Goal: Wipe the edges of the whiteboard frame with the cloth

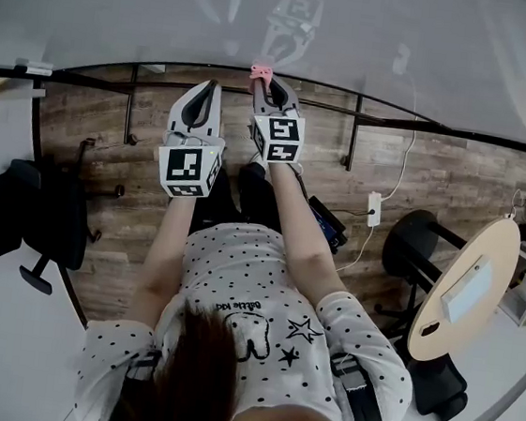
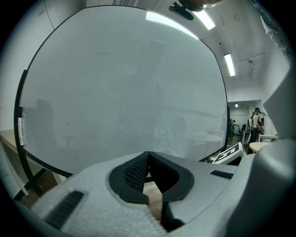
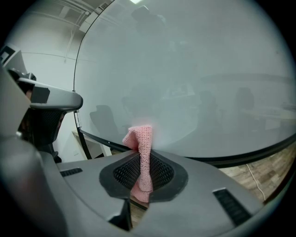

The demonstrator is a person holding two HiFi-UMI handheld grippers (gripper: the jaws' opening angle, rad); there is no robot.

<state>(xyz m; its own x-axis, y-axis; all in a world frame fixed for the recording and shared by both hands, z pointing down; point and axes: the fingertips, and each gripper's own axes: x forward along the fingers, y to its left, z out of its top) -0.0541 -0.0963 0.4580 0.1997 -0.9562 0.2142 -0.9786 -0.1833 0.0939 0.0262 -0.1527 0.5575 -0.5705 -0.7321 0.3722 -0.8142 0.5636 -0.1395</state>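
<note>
Head view: the whiteboard (image 1: 358, 36) fills the space ahead of both grippers, and its dark frame (image 1: 396, 119) curves across just beyond their tips. A black office chair (image 1: 17, 215) stands well off to the left of the left gripper (image 1: 204, 90). A black stool (image 1: 410, 245) and a round table (image 1: 467, 285) stand well off to the right of the right gripper (image 1: 269, 88), above a wood floor (image 1: 138, 143). The pink cloth (image 1: 259, 70) pokes out past the right gripper's tips, right at the frame's lower edge.

Left gripper view: the left gripper (image 2: 149, 157) has its jaws brought together at the tips with nothing between them. The whiteboard (image 2: 120, 83) lies ahead, its frame (image 2: 21, 115) arcing round to the left and below. A person (image 2: 255, 121) stands far off to the right.

Right gripper view: the right gripper (image 3: 142, 156) is clamped on the cloth (image 3: 143, 136). The cloth stands upright between the pads, its long axis running out along the jaws, its upper end beyond the tips against the whiteboard (image 3: 194, 69). The frame (image 3: 231, 159) passes just behind it. The office chair (image 3: 51, 106) sits to the left.
</note>
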